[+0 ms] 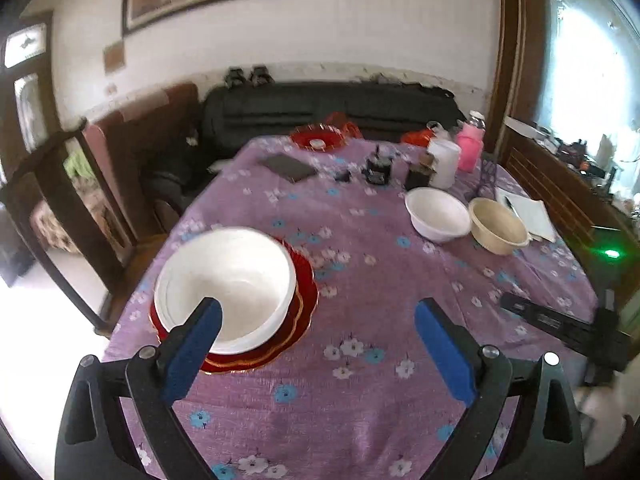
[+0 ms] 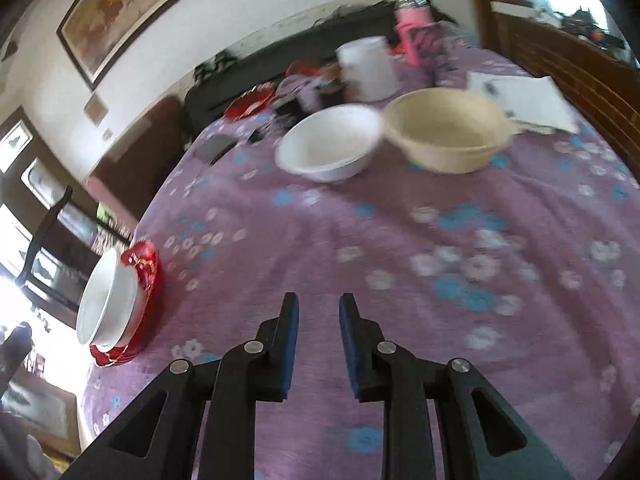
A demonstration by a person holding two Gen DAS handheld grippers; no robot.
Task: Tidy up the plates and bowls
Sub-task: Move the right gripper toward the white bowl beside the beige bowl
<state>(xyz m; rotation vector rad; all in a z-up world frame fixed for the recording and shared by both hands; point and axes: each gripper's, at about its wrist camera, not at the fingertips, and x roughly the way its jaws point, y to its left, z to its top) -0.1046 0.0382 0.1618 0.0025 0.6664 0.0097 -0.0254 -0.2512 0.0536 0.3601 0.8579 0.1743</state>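
Note:
A white bowl (image 1: 226, 286) sits on stacked red plates (image 1: 298, 326) at the table's near left; the stack also shows in the right wrist view (image 2: 144, 264) with the bowl (image 2: 108, 300). My left gripper (image 1: 318, 320) is open wide and empty, just right of that stack, its left finger in front of the bowl. A second white bowl (image 1: 438, 212) (image 2: 330, 148) and a beige bowl (image 1: 498, 226) (image 2: 448, 132) stand side by side at the far right. My right gripper (image 2: 319, 312) is empty, its jaws a narrow gap apart, above bare cloth short of those bowls.
The table wears a purple flowered cloth (image 1: 360, 280). At the back stand a red dish (image 1: 318, 138), a dark flat pad (image 1: 288, 168), a white container (image 1: 444, 162), a pink bottle (image 1: 470, 146) and small dark items. Papers (image 1: 528, 212) lie far right. A chair (image 1: 120, 184) stands left.

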